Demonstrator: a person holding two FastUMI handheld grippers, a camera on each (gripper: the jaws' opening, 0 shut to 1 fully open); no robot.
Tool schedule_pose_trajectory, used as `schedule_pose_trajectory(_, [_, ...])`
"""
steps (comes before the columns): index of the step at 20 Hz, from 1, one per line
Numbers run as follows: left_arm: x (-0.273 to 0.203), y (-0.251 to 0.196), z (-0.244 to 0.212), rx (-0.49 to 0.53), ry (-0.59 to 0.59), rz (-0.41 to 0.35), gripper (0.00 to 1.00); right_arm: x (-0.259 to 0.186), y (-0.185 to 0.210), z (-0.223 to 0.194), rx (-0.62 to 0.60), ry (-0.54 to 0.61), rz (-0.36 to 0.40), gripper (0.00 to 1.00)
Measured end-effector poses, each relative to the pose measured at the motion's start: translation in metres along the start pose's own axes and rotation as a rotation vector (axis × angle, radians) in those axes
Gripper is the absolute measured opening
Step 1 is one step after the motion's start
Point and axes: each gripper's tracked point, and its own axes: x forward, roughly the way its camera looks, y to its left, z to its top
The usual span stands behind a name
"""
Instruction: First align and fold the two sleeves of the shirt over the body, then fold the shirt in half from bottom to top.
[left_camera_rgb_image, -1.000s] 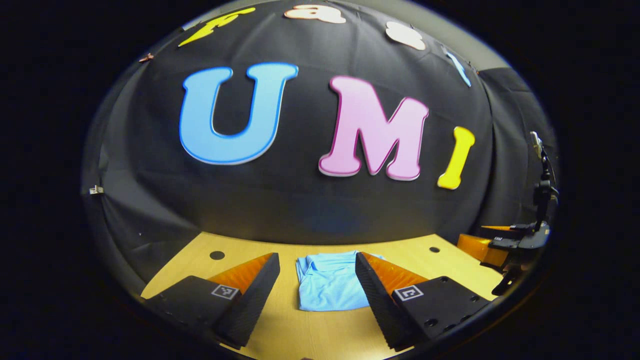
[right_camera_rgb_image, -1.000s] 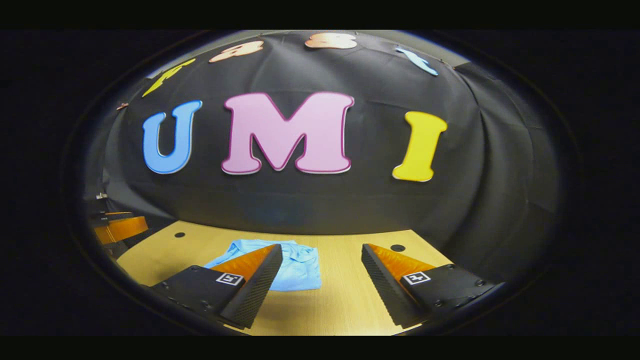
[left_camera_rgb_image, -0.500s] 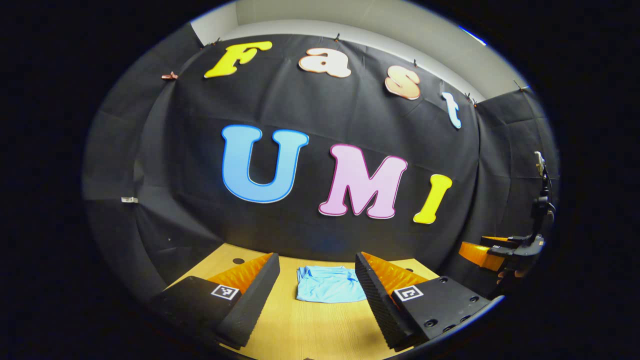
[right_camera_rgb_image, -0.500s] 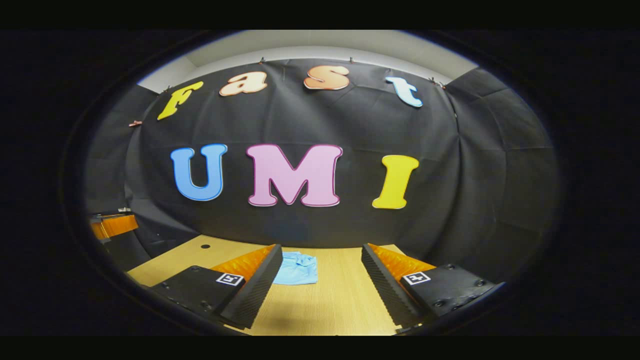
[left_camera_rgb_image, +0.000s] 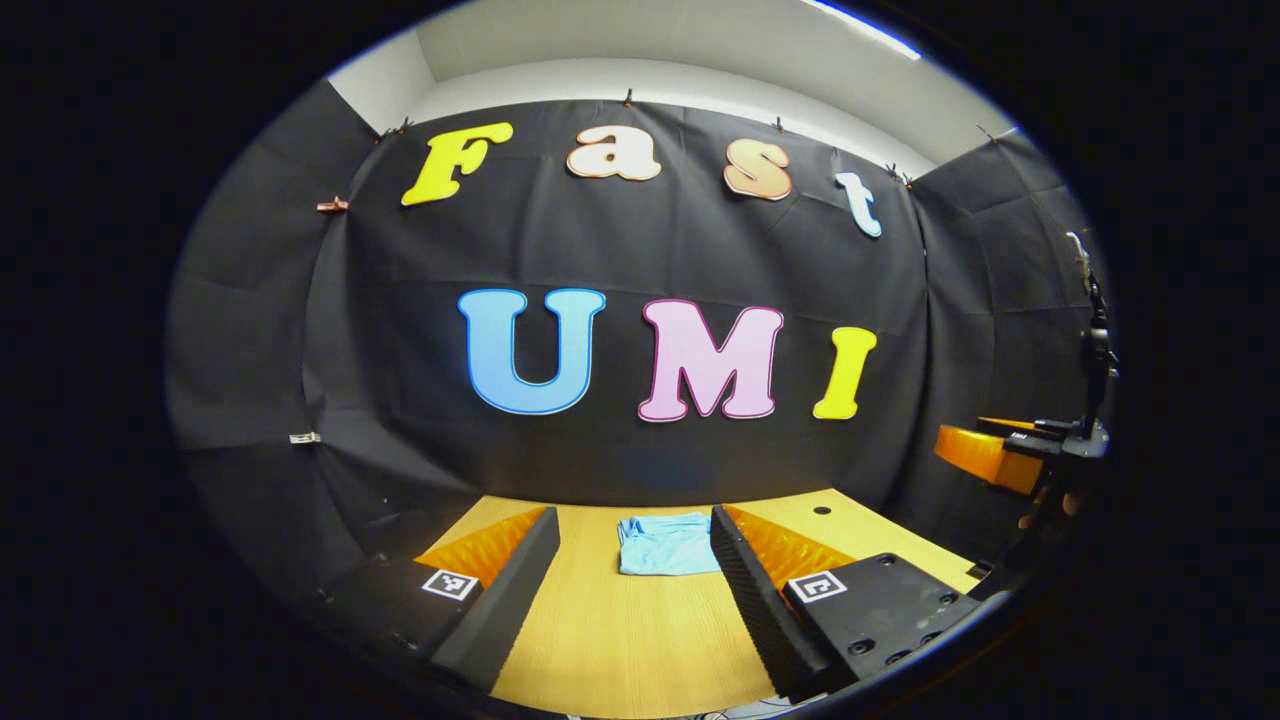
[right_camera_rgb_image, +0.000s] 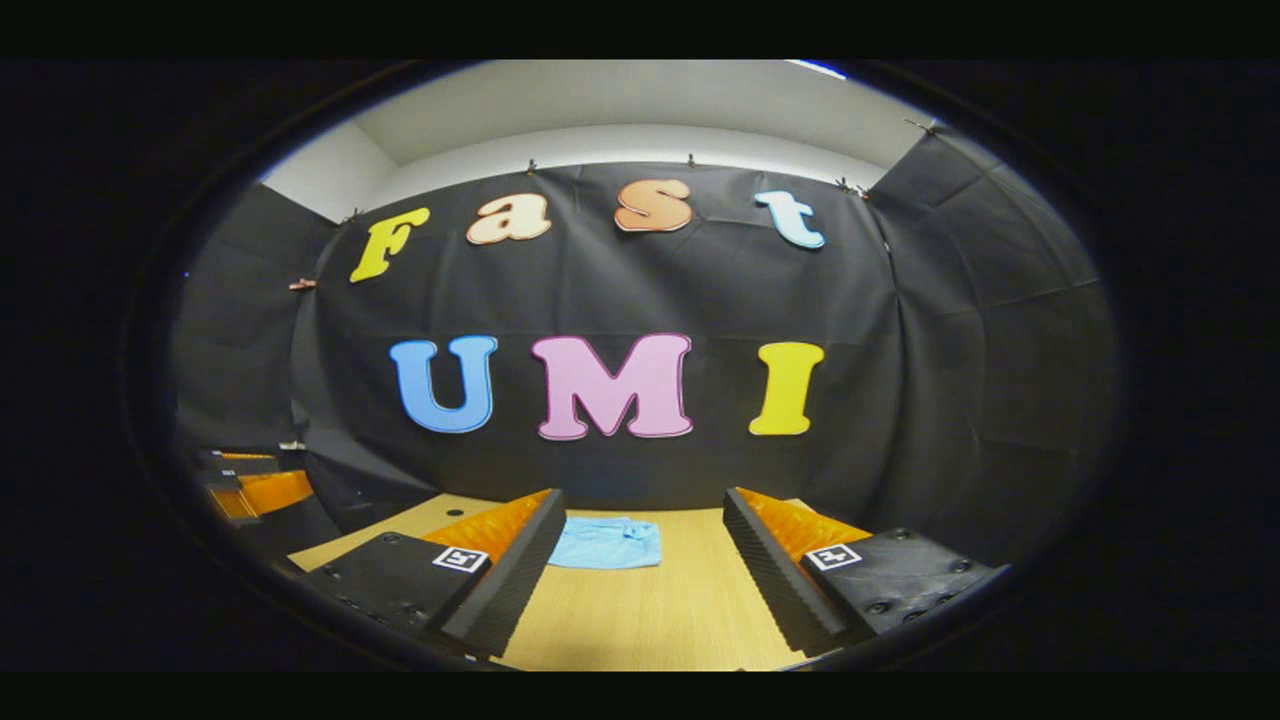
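Both grippers, left and right, withdrawn from folded shirt (jaws wide, empty) on far table; folding apparently finished, nothing further needed.

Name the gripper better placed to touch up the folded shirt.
Left gripper, narrowly: the shirt lies straight between its open fingers. For the right gripper the shirt sits left of centre.

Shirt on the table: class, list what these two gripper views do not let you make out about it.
- Left gripper view: the shirt is small and far off; its right edge sits behind the left hand-held gripper's own finger, and how its sleeves are folded cannot be made out.
- Right gripper view: the shirt's left edge is covered by a finger of the right hand-held gripper; its layers are too small to count.
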Motion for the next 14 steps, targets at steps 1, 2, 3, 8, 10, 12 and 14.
schedule_pose_trajectory(1, [-0.004, -0.006, -0.003, -0.002, -0.001, -0.013, 0.96, -0.005, 0.002, -0.005, -0.005, 0.003, -0.001, 0.99])
schedule_pose_trajectory(2, [-0.007, -0.01, -0.006, 0.0, 0.004, -0.026, 0.96, -0.01, 0.004, -0.008, -0.001, 0.005, -0.003, 0.99])
schedule_pose_trajectory(3, [-0.008, -0.011, -0.008, 0.008, 0.008, -0.031, 0.97, -0.013, 0.006, -0.012, 0.016, 0.01, -0.007, 0.99])
schedule_pose_trajectory(8, [-0.006, -0.013, -0.002, 0.009, -0.008, -0.054, 0.97, -0.017, 0.017, -0.029, 0.04, 0.051, -0.01, 0.99])
schedule_pose_trajectory(10, [-0.005, -0.01, -0.001, 0.009, -0.011, -0.051, 0.97, -0.015, 0.016, -0.025, 0.039, 0.038, -0.019, 0.99])
schedule_pose_trajectory(12, [-0.004, -0.006, -0.003, 0.004, -0.01, -0.048, 0.96, -0.014, 0.015, -0.024, 0.045, 0.026, -0.025, 0.99])
schedule_pose_trajectory(14, [-0.003, -0.002, -0.005, -0.008, -0.004, -0.039, 0.97, -0.012, 0.015, -0.025, 0.039, 0.026, -0.026, 0.99])
